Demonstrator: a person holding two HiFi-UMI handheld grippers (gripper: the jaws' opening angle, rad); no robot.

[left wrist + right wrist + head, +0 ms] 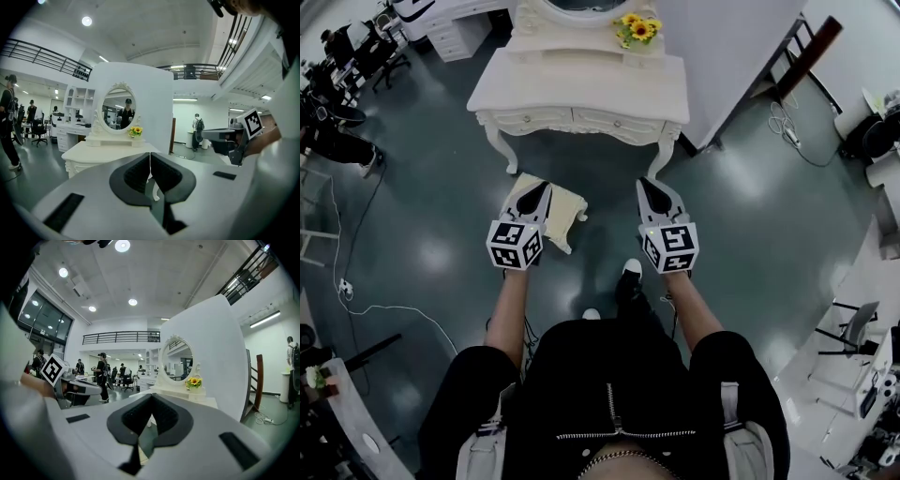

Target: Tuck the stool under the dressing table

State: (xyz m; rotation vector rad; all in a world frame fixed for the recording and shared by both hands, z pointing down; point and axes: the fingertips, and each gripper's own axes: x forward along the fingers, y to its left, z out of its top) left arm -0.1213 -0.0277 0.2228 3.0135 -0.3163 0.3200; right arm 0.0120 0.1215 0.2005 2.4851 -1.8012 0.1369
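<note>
The white dressing table (581,84) with an oval mirror and sunflowers (638,29) stands ahead of me; it also shows in the left gripper view (103,152) and the right gripper view (208,402). A cream stool (565,208) stands on the floor in front of it, left of the table's middle and outside the legs. My left gripper (536,186) hovers over the stool's left part, shut and empty (150,153). Level with it, my right gripper (652,185) is to the stool's right, jaws together with nothing between them (152,396).
A white partition wall (741,56) rises behind the table. A cable (366,305) trails over the dark floor at left. Office chairs (366,52) and another white dresser (450,28) are far left. White desks (862,309) line the right edge. My foot (630,272) is below the grippers.
</note>
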